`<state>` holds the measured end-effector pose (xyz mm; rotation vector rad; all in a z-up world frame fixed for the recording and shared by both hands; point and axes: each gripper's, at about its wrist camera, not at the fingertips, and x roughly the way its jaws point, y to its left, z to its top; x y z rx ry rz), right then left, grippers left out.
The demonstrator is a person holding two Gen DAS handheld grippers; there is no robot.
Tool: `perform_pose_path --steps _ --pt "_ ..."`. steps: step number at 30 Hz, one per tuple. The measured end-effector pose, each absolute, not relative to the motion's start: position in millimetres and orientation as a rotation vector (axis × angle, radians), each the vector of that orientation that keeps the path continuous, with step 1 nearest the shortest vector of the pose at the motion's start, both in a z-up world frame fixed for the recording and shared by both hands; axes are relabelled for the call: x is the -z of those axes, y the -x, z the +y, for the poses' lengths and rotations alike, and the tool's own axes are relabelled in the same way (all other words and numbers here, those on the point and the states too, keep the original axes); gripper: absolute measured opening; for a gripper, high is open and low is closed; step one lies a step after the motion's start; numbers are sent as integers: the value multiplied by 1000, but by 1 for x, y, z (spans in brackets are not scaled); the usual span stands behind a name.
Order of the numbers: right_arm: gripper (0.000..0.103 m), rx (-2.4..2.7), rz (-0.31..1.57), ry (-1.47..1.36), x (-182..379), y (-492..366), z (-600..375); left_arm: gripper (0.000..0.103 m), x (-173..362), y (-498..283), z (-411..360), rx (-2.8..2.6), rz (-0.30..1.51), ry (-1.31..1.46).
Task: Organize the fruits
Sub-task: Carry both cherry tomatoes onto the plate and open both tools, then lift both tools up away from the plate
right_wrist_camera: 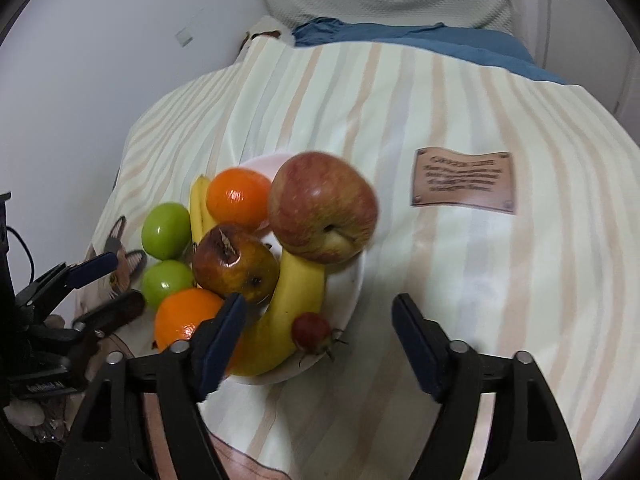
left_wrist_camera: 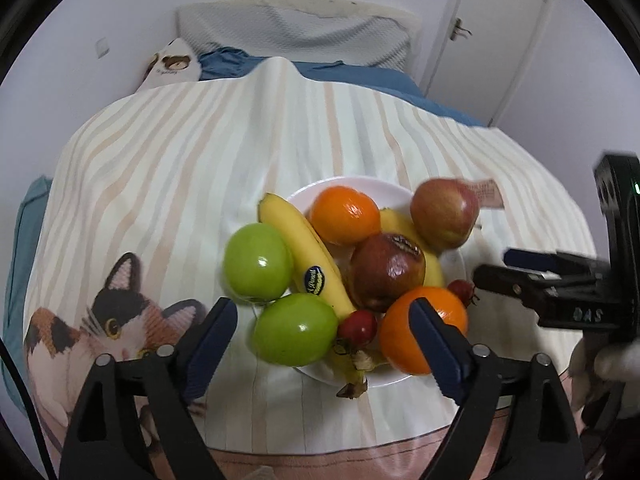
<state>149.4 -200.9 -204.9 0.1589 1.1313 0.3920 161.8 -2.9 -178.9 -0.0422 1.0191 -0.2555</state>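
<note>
The left hand-held gripper (left_wrist_camera: 324, 334) hangs with its jaws spread wide and empty, framing the near side of the plate (left_wrist_camera: 394, 380), probably to take one of the fruits closest to it. The right hand-held gripper (right_wrist_camera: 318, 336) is likewise open and holds nothing, poised just right of the plate. On the plate's left edge, two green apples (left_wrist_camera: 294, 328) sit half off the rim, one behind the other. Bananas (left_wrist_camera: 308, 256) run across the plate, with oranges (left_wrist_camera: 420, 332) near and far. A bruised apple (left_wrist_camera: 386, 270) lies at the middle, and a red apple (right_wrist_camera: 322, 206) perches on the far-right rim, likely unstable. The plate rests on a striped bed (right_wrist_camera: 440, 100), which gives soft, uneven support.
</note>
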Motion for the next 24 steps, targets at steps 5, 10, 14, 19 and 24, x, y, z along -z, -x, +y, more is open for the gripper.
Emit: perform_pose_path --steps 5,10,14,19,24 --pt "97 -299 1188 -183 189 -136 -204 92 173 -158 2 206 1074 43" --pt "99 -212 1246 -175 177 -113 -197 92 174 -145 3 169 1159 24" --pt "100 -166 1252 -146 160 -96 -188 92 166 -137 1 128 1199 -20" --pt "100 -125 1221 -122 127 -77 -181 92 145 -130 -1 130 1202 -56" --pt "100 -72 1194 -125 100 -58 -181 92 117 -120 -7 166 1188 -88"
